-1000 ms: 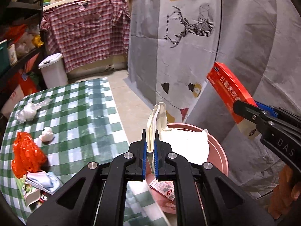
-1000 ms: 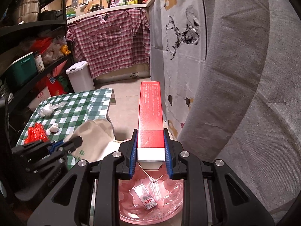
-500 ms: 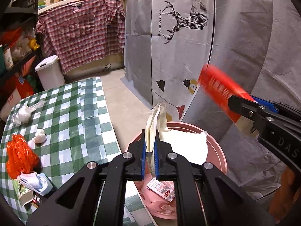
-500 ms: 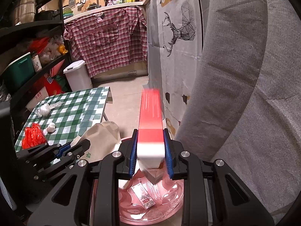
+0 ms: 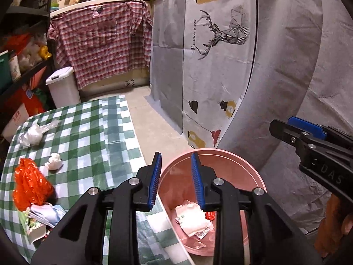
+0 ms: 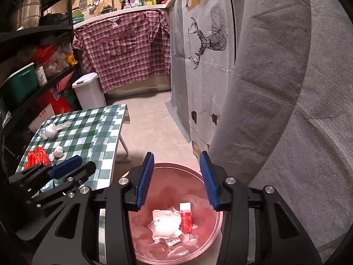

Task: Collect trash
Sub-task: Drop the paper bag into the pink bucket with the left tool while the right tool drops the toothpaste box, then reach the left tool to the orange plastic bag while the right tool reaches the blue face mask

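Both grippers, left [image 5: 176,181] & right [image 6: 176,176], jaws opening, nothing between, over pink bin [image 6: 211,238]. Remaining trash, orange bag [image 5: 30,185], lies left on table; left gripper nearer.

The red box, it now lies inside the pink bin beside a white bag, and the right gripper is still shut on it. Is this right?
Not quite. The red box does lie in the pink bin beside the white bag, but the right gripper is not shut on it: its jaws are opening with nothing between them, as the right wrist view shows.
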A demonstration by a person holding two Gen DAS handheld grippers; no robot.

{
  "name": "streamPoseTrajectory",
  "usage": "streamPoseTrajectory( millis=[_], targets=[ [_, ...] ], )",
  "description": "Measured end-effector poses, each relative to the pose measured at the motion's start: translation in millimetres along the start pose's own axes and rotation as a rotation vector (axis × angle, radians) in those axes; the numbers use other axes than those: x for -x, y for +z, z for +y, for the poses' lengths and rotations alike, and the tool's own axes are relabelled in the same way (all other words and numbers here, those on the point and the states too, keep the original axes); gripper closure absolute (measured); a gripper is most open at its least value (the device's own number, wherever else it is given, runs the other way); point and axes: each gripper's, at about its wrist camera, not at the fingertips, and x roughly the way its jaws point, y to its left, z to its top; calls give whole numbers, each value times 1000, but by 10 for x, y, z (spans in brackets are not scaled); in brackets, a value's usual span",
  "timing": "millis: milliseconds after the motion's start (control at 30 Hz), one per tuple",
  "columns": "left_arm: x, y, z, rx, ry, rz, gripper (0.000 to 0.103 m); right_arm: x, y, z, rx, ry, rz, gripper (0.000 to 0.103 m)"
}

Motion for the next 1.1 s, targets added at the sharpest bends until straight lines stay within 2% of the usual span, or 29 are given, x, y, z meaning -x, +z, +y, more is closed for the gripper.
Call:
streamPoseTrajectory(
  millis=[367, 800, 1100],
  targets=[
    [418, 38, 528, 27, 58, -68, 75, 65, 36, 410, 26, 68, -24, 60],
    [844, -64, 1616, 122, 194, -91, 76, 122, 39, 1380, 100, 274, -74, 66],
    [925, -227, 2123, 155, 231, -71, 76, 43, -159, 1981, 222, 390, -50, 70]
  ],
)
